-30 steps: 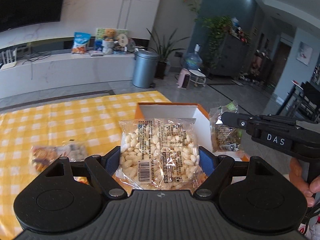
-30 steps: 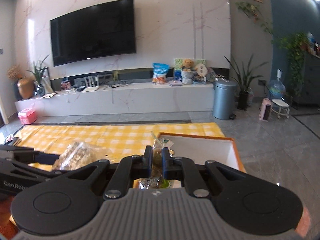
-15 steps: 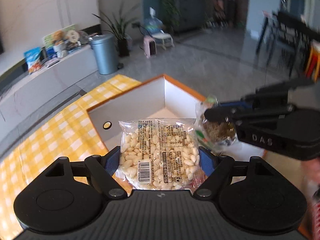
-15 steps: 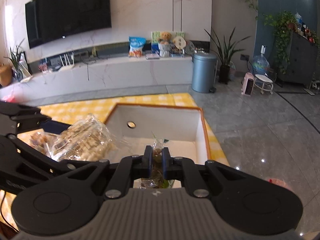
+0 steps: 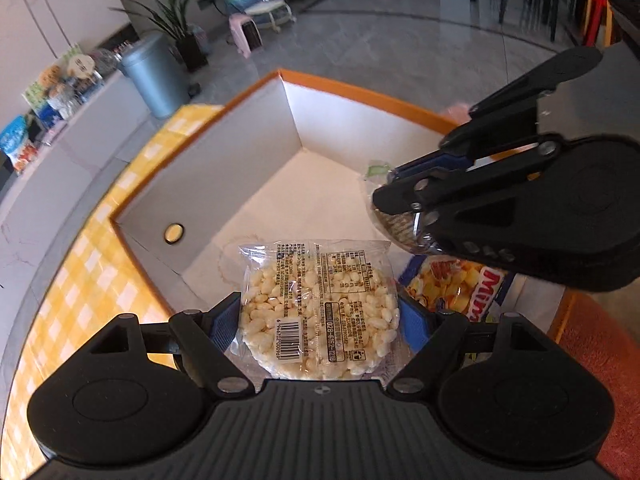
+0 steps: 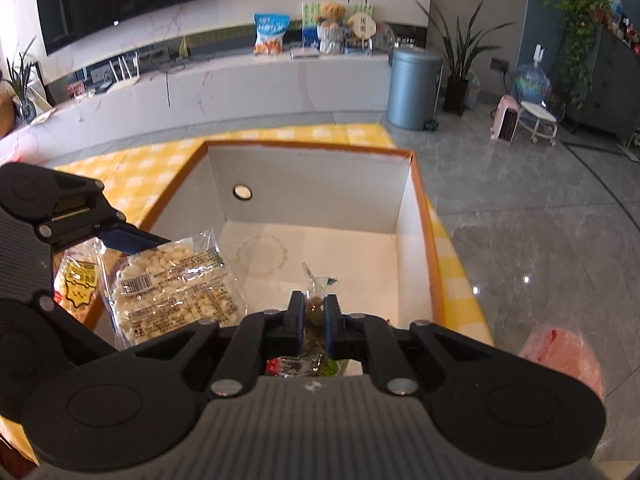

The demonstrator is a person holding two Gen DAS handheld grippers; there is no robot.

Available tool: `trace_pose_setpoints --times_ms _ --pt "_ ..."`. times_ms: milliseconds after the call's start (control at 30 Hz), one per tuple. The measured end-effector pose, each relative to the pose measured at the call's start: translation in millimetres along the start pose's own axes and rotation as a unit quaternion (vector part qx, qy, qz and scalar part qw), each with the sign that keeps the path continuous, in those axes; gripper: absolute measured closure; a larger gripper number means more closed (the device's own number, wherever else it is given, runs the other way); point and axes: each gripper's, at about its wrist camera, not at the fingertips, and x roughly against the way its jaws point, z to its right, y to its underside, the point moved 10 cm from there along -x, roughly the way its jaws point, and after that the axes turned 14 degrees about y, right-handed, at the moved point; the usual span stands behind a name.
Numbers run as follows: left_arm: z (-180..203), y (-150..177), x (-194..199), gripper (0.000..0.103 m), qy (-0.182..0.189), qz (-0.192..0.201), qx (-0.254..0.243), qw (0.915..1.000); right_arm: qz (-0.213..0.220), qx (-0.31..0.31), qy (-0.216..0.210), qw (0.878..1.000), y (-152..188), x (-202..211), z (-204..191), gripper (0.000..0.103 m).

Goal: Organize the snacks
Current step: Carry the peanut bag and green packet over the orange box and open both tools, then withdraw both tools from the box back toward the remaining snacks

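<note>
Nearest the left wrist camera, the left tongs [image 5: 320, 322] stand wide, their blue pads pressed on either side of a clear-wrapped puffed rice cake [image 5: 318, 308] held over the near end of the box; a barcode and blocks of small print show on the wrapper, too fine to read. Its lower edge is cut off by the tongs' body. Just right of it, down in the box, lies a blue and yellow snack bag [image 5: 456, 292] with red letters that begin "Mi", the rest hidden under the right tongs [image 6: 313, 322]. Those are closed tight on a small clear packet of dark snacks [image 6: 314, 308]; most of the packet is hidden between the pads and behind the tongs' body, and its contents cannot be made out. The packet hangs above the box floor. The white box with orange rim [image 6: 412, 208] has a bare floor further in, a faint ring mark [image 6: 262, 254] on it and a round hole [image 6: 242, 191] in the far wall. It sits on a yellow checked surface [image 6: 132, 172], its right side close to the surface's edge. Beyond is grey tiled floor, a grey bin [image 6: 412, 88] and a long white shelf bearing a blue bag [image 6: 270, 34] whose print is unreadable.
</note>
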Motion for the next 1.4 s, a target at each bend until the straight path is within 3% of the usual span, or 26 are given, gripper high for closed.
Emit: trace_pose_setpoints --times_ms 333,733,900,1033,1400 --pt "-3 5 -20 0.011 -0.011 -0.042 -0.002 0.9991 -0.040 0.012 0.010 0.999 12 -24 -9 0.096" --pt "-1 8 -21 0.007 0.009 -0.052 0.020 0.9984 -0.023 0.031 0.013 0.999 10 -18 -16 0.093" --pt "1 8 -18 0.006 0.015 -0.053 0.029 0.9981 -0.026 0.022 0.018 0.999 9 -15 -13 0.074" --pt "4 4 -12 0.003 0.026 -0.038 0.033 0.9984 -0.024 0.016 0.022 0.999 8 -11 -10 0.064" --pt "6 -2 30 0.003 -0.006 0.048 0.063 0.9969 0.011 -0.005 0.046 0.999 -3 13 2 0.051"
